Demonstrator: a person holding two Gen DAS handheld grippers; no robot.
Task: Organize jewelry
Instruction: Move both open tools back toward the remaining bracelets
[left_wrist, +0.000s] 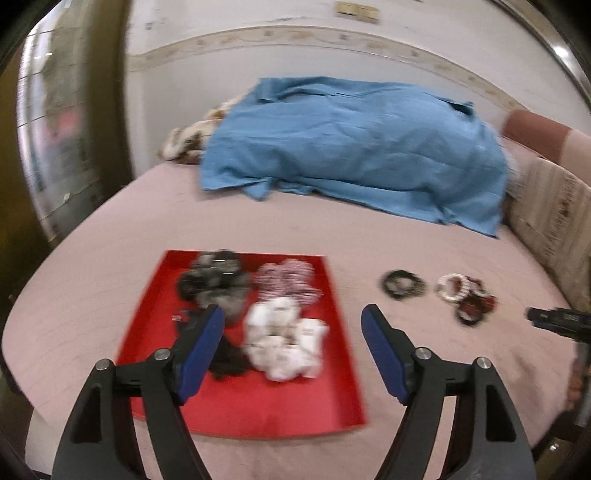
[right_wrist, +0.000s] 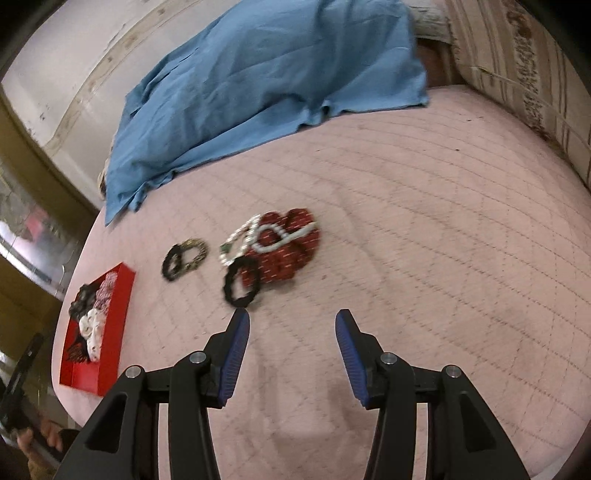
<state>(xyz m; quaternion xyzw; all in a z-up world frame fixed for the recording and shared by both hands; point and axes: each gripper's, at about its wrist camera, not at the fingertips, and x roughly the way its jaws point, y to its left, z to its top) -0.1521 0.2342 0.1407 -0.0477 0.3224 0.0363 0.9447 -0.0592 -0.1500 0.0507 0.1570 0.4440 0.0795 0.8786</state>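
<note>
Beaded bracelets in black, red-and-white and white piles fill a shallow red tray (left_wrist: 236, 402) below the wide-open, empty left gripper (left_wrist: 293, 325). A crumpled blue cloth (left_wrist: 354, 147) lies beyond on the quilted pink bedcover (right_wrist: 424, 240). Right gripper (right_wrist: 291, 326), wide and empty; a loose black bracelet (right_wrist: 241, 280) lies just ahead of its left fingertip.

Pink bed (right_wrist: 406, 221): red tray (left_wrist: 236, 402), blue cloth (left_wrist: 351, 147), loose bracelets (right_wrist: 273, 243).

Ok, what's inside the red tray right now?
The red tray holds sorted heaps: black pieces, red-and-white ones, white ones. Whatever lies beneath the heaps is covered.
</note>
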